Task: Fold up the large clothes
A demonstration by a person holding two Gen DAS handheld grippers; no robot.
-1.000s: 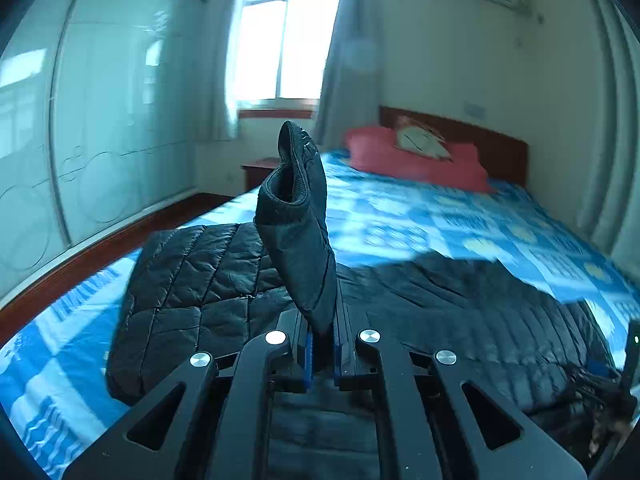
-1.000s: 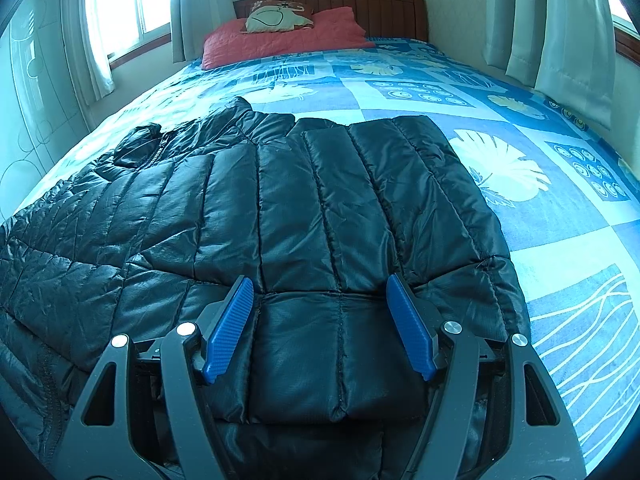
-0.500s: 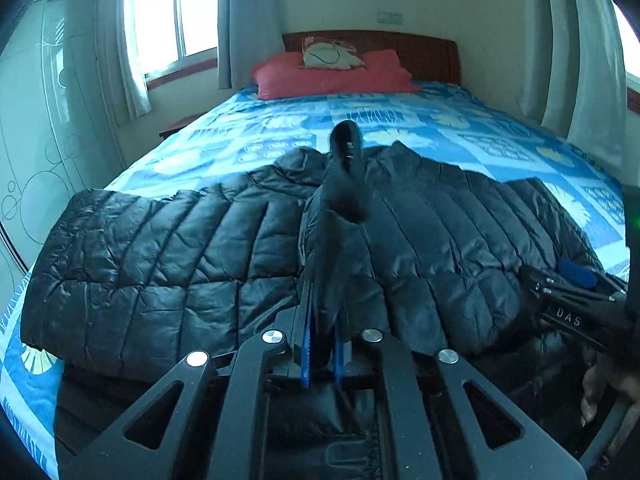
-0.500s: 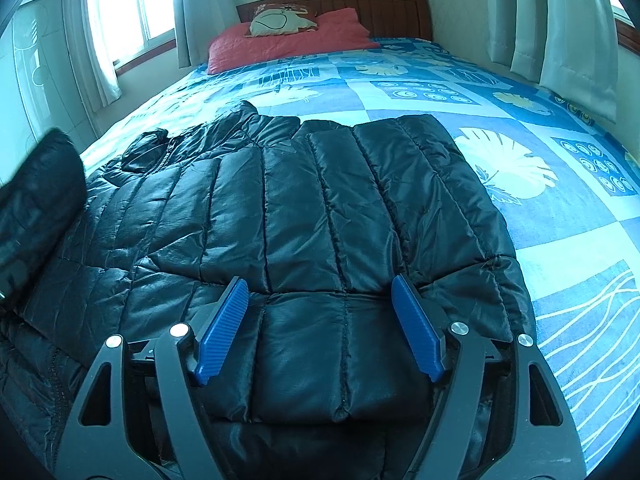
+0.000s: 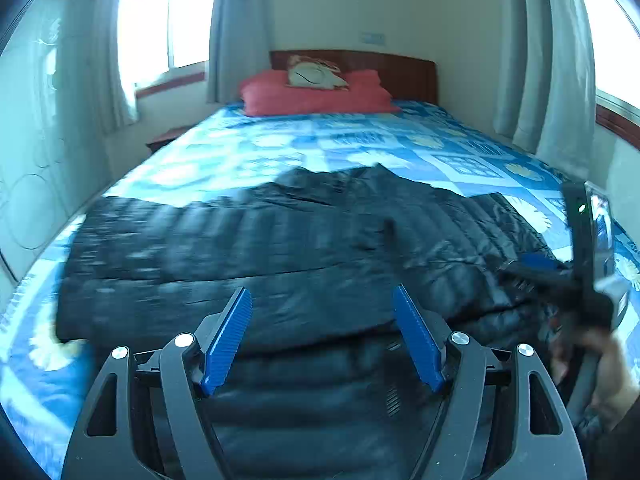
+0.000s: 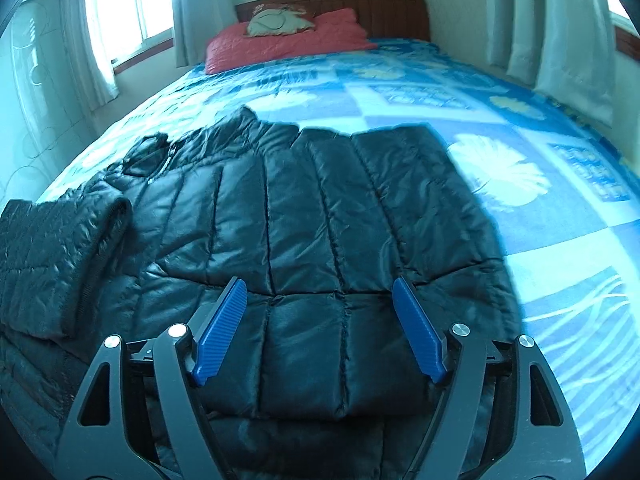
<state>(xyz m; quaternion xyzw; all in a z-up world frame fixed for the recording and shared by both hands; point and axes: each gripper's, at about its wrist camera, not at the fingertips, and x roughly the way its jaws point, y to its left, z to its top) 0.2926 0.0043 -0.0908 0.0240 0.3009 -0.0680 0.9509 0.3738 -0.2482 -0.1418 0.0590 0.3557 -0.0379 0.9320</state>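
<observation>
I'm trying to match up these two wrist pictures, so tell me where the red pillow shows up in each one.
Left wrist view: the red pillow lies at upper centre, against the wooden headboard, far beyond the black puffer jacket.
Right wrist view: the red pillow lies at upper centre, slightly left, under the same headboard.
Shared landmark: the pale cushion resting on the pillow.
</observation>
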